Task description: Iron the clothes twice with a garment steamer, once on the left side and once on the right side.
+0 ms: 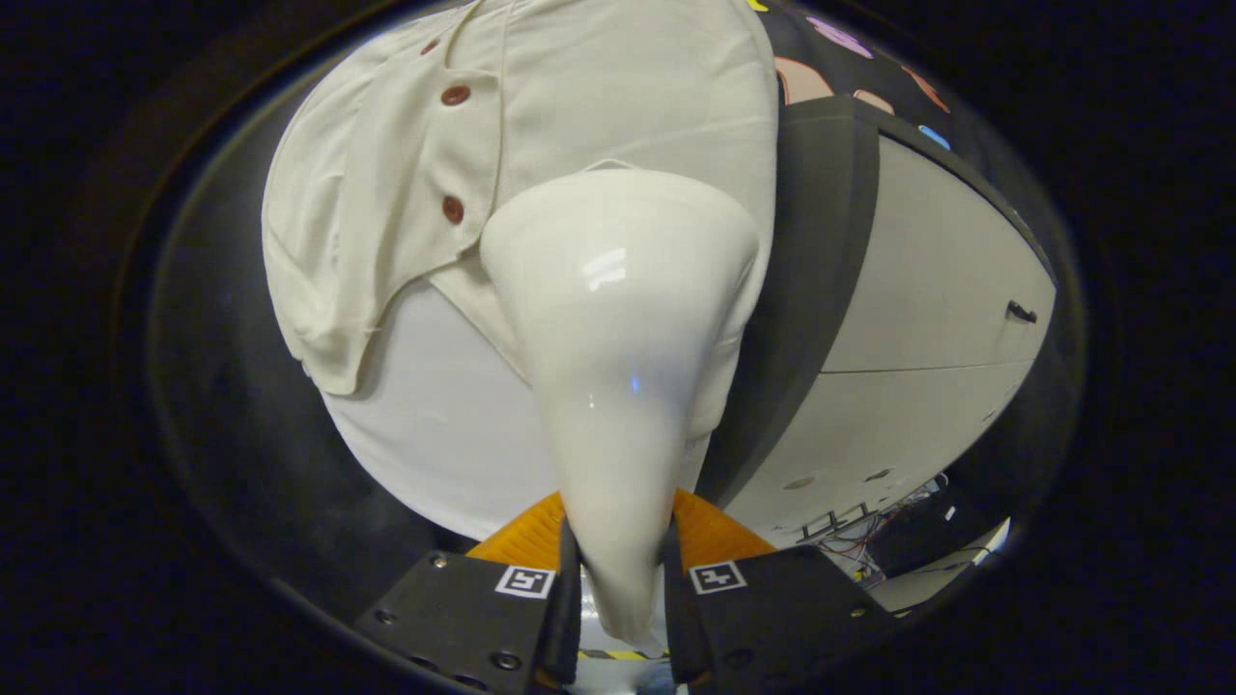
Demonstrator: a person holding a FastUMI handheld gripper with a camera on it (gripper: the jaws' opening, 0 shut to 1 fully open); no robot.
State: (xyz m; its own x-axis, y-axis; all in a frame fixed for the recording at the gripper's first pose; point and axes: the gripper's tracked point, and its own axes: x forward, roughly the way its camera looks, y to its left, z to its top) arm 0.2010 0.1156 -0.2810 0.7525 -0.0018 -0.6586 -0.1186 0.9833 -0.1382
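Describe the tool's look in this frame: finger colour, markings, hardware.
The tool has two flat black fingers with visible screw heads. Each carries a small square black-and-white fiducial marker near its inner edge. Dark pads line the inner faces. Behind the fingers sits an orange ribbed part. I can't make out any cables on it.

One steamer, one shirt (three buttons), two fiducial tags.
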